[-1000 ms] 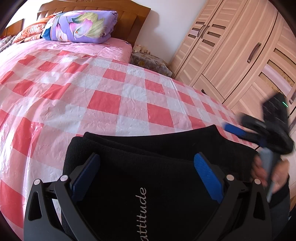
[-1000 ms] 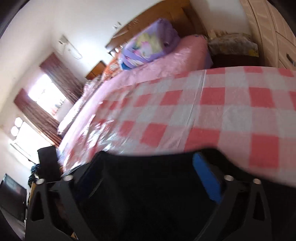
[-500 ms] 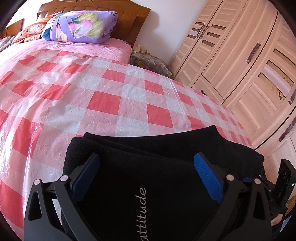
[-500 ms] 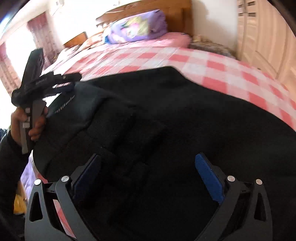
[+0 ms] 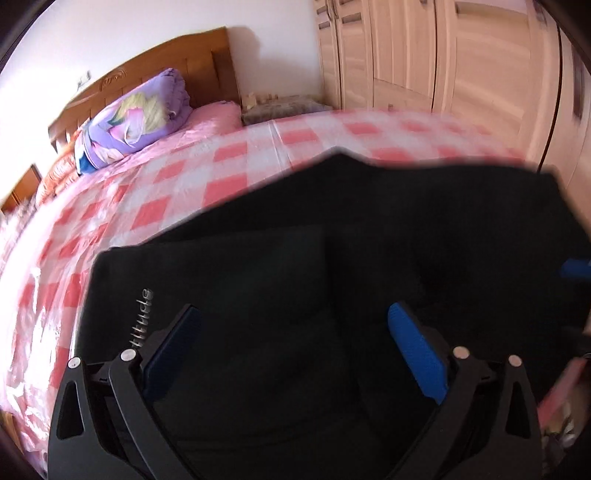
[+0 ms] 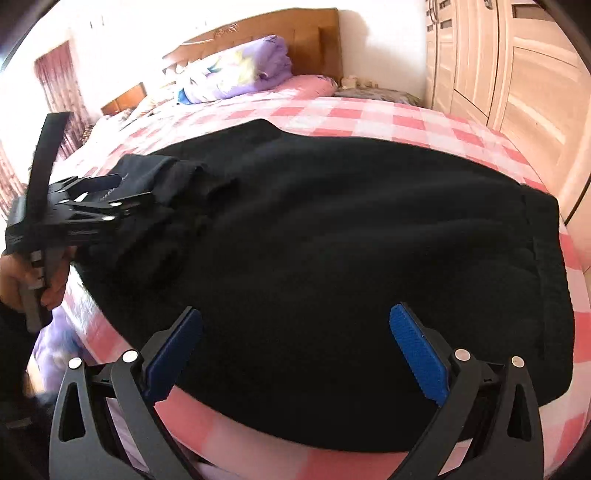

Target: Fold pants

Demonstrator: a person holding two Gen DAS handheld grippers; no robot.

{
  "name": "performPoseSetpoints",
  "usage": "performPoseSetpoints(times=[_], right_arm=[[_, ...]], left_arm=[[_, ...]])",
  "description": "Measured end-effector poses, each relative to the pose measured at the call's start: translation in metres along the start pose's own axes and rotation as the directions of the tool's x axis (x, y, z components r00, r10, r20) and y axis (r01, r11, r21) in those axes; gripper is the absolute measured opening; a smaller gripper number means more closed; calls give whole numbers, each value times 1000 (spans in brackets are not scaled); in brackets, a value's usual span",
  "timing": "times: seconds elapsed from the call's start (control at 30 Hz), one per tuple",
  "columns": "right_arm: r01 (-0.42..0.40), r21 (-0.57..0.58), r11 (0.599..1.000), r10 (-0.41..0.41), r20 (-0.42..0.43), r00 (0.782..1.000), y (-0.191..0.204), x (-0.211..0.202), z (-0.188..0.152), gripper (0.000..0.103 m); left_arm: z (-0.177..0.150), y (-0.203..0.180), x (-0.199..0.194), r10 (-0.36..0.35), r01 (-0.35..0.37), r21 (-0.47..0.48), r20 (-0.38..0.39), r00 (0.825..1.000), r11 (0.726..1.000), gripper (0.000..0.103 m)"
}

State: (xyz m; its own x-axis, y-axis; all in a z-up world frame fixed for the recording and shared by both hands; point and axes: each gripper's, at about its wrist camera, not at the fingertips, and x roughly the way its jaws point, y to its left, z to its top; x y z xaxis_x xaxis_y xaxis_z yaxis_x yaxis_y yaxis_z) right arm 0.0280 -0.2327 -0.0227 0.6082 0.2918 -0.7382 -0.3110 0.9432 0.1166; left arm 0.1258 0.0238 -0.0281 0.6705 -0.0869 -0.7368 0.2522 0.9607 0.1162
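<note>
Where readable, pants (image 5: 295,258) print "ttitude"

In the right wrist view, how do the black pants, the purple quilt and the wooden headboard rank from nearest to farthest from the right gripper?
1. Black pants: directly ahead of the right gripper.
2. Purple quilt: far end of bed, upper left.
3. Wooden headboard: behind the quilt, against the wall.
</note>
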Motion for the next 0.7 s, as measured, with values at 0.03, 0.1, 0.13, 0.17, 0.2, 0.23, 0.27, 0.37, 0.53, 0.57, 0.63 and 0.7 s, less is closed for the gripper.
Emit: performPoseSetpoints(times=[0.03, 0.1, 0.13, 0.17, 0.2, 0.23, 0.27, 0.37, 0.53, 0.57, 0.63, 0.7], right_arm=[[-6, -3, 1000, 6, 11, 1000, -1, -4, -2, 98], [-14, 4, 1000, 14, 33, 999, -4, -14, -5, 98], [-20, 20, 1000, 19, 57, 998, -6, -21, -7, 98], [-43, 43, 998, 38, 107, 994, -11, -30, -6, 98], [-60, 55, 997, 52, 141, 989, -14, -34, -6, 98], [-61, 58, 996, 51, 158, 986, -16, -37, -7, 98], [-48, 59, 997, 38, 159, 987, -19, -34, -6, 98], [-38, 86, 996, 29, 100, 995, -27, -12, -9, 99], [-10, 26, 1000, 7, 126, 992, -22, -11, -17, 99], [-12, 27, 1000, 9, 127, 992, -23, -11, -18, 99], [-25, 42, 999, 20, 131, 991, -26, -11, -17, 99], [-38, 53, 998, 30, 132, 991, -28, -12, -16, 99]], left_arm=[[3, 2, 1, -4, 4, -30, -22, 1000, 1000, 102], [15, 6, -1, 12, -16, -54, -80, 997, 998, 101], [24, 2, -12, 32, -34, -48, -44, 999, 998, 101], [32, -3, -23, 25, -26, -38, -3, 1000, 999, 101], [48, -16, -38, -14, 14, -12, 54, 998, 1000, 101], [60, -26, -43, -49, 48, 8, 74, 996, 999, 101], [73, -42, -46, -99, 96, 39, 84, 992, 995, 101], [111, -100, -17, -176, 169, 167, 28, 984, 971, 101], [138, -187, 48, -252, 266, 270, -87, 964, 925, 101], [140, -199, 56, -230, 246, 292, -88, 969, 924, 101], [143, -222, 80, -141, 171, 347, -111, 984, 922, 101], [139, -234, 99, -99, 142, 374, -132, 986, 917, 102]])
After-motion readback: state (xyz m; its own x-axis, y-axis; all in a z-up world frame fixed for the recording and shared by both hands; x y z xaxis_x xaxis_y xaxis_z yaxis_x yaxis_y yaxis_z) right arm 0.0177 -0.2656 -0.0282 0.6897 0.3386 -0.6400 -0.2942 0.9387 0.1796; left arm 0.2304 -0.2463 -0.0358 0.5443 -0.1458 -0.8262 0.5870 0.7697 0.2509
